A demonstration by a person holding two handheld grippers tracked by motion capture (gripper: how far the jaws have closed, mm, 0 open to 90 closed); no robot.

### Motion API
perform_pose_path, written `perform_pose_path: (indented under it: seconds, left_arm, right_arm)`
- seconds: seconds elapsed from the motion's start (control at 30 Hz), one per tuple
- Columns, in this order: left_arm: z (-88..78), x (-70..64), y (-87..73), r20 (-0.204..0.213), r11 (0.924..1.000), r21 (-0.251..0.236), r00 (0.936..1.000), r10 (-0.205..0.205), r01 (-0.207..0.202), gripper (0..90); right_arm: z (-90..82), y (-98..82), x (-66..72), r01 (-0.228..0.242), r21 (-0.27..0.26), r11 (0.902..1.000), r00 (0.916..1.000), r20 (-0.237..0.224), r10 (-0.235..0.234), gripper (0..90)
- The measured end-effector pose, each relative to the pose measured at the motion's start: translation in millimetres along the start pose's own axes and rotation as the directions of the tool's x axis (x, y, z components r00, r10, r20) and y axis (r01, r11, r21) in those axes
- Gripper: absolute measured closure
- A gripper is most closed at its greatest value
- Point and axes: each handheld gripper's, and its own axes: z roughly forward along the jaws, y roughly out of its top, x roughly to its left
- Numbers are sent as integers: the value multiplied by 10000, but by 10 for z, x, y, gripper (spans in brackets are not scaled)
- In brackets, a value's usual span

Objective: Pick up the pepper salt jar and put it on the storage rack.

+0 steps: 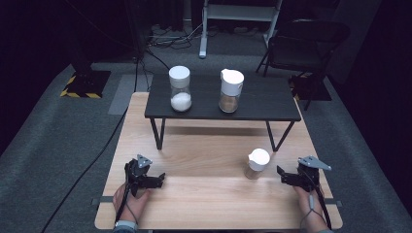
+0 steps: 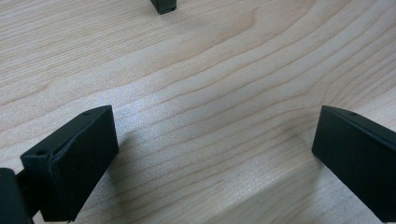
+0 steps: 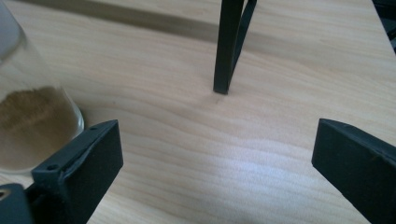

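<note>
Table: pale wood table [image 1: 204,204], fine wavy grain, matte.
Shelf: low dark rectangular shelf [image 1: 262,104] on thin black angled legs, standing at the table's far half.
Left gripper: my left gripper [image 2: 212,154] hovers low over bare wood near the front left; jaws wide apart, blocky black wedges, nothing between them.
Right gripper: my right gripper [image 3: 215,163] sits near the front right; jaws spread wide, empty.
Small jar: small jar [image 1: 256,164], clear glass, white spouted lid, brown powder; on the table just beside my right gripper's left jaw.
Sugar jar: white-lidded jar [image 1: 180,89], white granules, on shelf left.
Tall jar: spouted jar [image 1: 230,91], brown contents, on shelf right.
</note>
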Motion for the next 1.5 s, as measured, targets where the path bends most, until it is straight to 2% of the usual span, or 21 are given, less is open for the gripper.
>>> perform_pose_path:
  seconds: [0.57,0.9,1.5]
  left_arm:
    - [0,0,1,1,10000,4,10000,3,-3,4]
    - [0,0,0,1,10000,2,10000,2,-2,4]
    - [0,0,0,1,10000,4,10000,0,0,4]
  right_arm:
    - [129,-74,-58,-129,937,9955,9999,-43,134,14]
    - [189,27,-113,-286,1717,9847,9994,-153,317,4]
    - [187,28,-89,-297,1741,9843,9995,-67,313,1]
